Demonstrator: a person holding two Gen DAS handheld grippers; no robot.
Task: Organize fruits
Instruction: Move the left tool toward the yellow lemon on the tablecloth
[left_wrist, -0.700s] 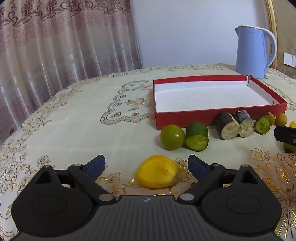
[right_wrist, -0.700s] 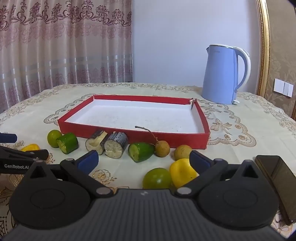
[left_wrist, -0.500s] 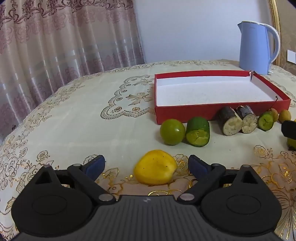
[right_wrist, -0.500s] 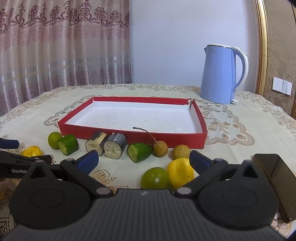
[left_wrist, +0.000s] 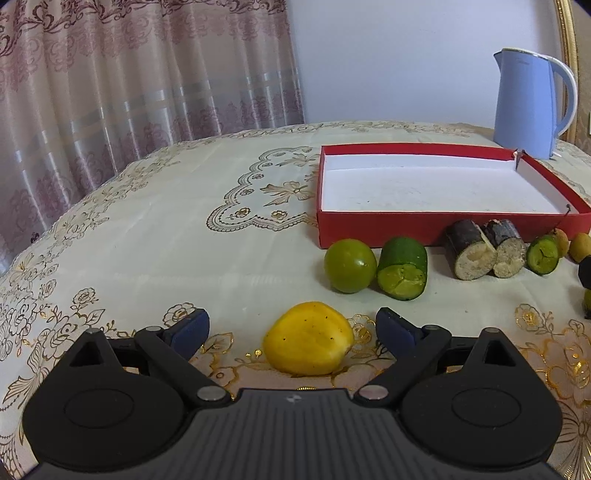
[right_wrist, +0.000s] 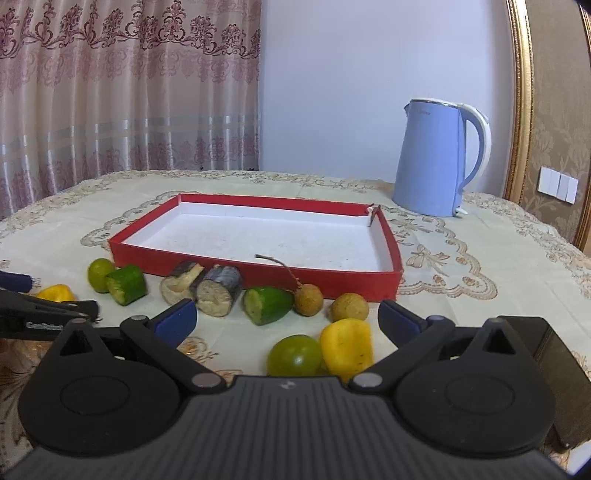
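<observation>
The bench carries an empty red tray, with the fruit lined along its near wall, seemingly staged for loading. Left claw gapes wide around a yellow piece, touching nothing. Right claw likewise gapes over a lime and yellow chunk.

partly legible white lettering, maybe "GenRobot", on left gripper arm, rest blurred
</observation>
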